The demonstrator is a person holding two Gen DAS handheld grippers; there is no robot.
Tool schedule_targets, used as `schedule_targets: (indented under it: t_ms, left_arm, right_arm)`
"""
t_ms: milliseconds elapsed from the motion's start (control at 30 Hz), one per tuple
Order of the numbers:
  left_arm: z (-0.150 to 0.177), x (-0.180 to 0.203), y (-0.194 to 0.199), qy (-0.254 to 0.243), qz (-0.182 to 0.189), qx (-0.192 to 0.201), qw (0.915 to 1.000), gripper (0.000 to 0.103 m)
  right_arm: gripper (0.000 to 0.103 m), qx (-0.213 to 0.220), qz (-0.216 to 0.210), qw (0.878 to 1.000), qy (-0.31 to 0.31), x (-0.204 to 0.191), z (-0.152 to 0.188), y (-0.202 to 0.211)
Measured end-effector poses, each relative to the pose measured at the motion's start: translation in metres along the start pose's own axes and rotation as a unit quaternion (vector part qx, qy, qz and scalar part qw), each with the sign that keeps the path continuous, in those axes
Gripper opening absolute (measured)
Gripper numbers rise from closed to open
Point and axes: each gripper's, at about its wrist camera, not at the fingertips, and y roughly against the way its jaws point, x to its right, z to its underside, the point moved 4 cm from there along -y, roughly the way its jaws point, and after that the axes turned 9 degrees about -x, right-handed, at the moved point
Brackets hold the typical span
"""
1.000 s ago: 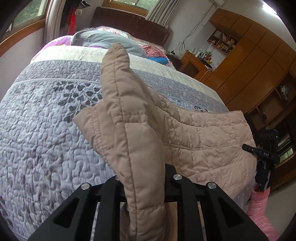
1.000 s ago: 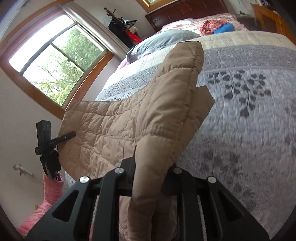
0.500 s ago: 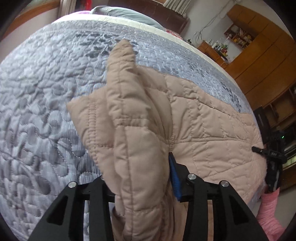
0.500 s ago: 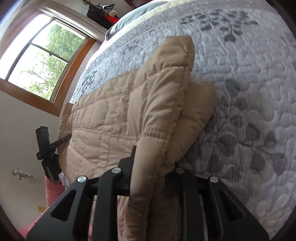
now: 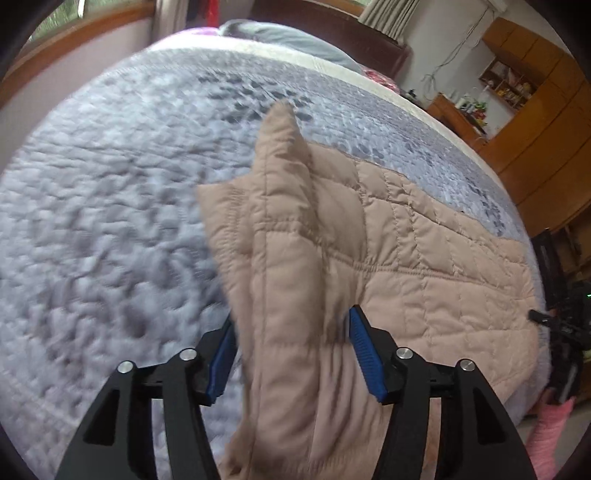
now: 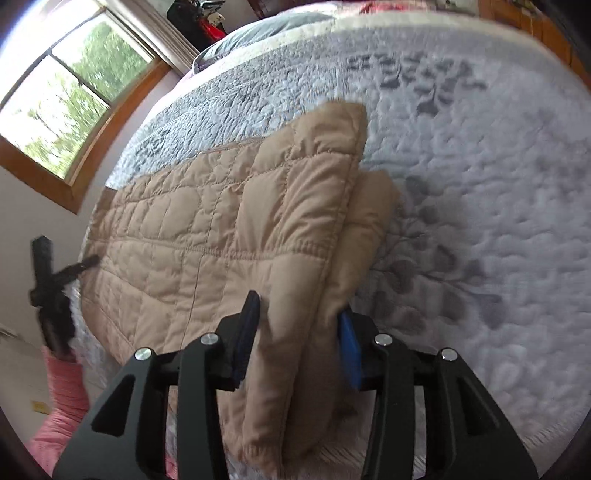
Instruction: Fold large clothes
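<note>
A beige quilted jacket (image 5: 424,258) lies on a grey quilted bedspread (image 5: 110,203), folded over along its near edge. My left gripper (image 5: 291,354) is open, its blue pads (image 5: 364,354) standing apart on either side of the jacket's left end. The jacket also shows in the right wrist view (image 6: 221,229). My right gripper (image 6: 299,339) is open around the jacket's right end, its pads (image 6: 349,350) spread with the fabric loose between them. Each gripper shows in the other's view: the right one (image 5: 561,332) and the left one (image 6: 51,280).
The bedspread (image 6: 480,184) stretches far ahead in both views. Pillows (image 5: 288,33) and a dark headboard lie at the far end. Wooden cabinets (image 5: 546,122) stand to the right of the bed. A window (image 6: 55,110) is on the left wall. A pink sleeve (image 6: 62,398) shows behind the left gripper.
Both grippers lowered the lifted jacket edge onto the bed and then opened, letting go of the fabric. The jacket now lies flatter on the bedspread.
</note>
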Motion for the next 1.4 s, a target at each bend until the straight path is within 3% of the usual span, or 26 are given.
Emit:
schedule_targets:
  t_ms: [100,233,367,533,767,1033,1133,1200,1267,1400]
  left_arm:
    - [0.024,0.000,0.031,-0.002,-0.053,0.028,0.9982,0.070]
    - [0.060,0.000,0.054,0.021,-0.074,0.036,0.9964,0.073]
    - [0.096,-0.001,0.053,0.079,-0.017,0.023,0.9965,0.073]
    - [0.126,0.002,0.033,0.148,0.056,0.022,0.9871,0.073]
    - [0.125,-0.002,0.011,0.204,0.134,0.046,0.9687,0.073]
    - [0.107,-0.005,-0.009,0.227,0.148,0.072,0.9598,0.072]
    - [0.104,-0.005,-0.011,0.235,0.153,0.089,0.9557,0.051]
    - [0.105,-0.008,-0.010,0.244,0.177,0.098,0.9483,0.027]
    - [0.108,-0.007,-0.005,0.245,0.188,0.112,0.9445,0.020]
    - [0.111,-0.009,-0.013,0.238,0.164,0.101,0.9521,0.020]
  right_arm:
    - [0.037,0.010,0.051,0.998,0.028,-0.019,0.018,0.024]
    - [0.024,0.024,0.071,0.995,0.065,-0.047,0.046,0.042]
    - [0.017,0.000,0.076,0.993,0.086,-0.065,0.066,0.030]
    - [0.014,-0.025,0.081,0.993,0.086,-0.065,0.079,0.011]
    - [0.005,-0.059,0.066,0.995,0.056,-0.040,0.079,-0.022]
    - [0.002,-0.061,0.034,0.997,0.042,-0.030,0.078,-0.027]
    - [0.002,-0.064,0.034,0.996,0.043,-0.030,0.079,-0.027]
    - [0.002,-0.066,0.034,0.996,0.043,-0.030,0.078,-0.026]
    - [0.002,-0.069,0.035,0.996,0.042,-0.029,0.078,-0.026]
    - [0.002,-0.075,0.038,0.996,0.044,-0.028,0.074,-0.027]
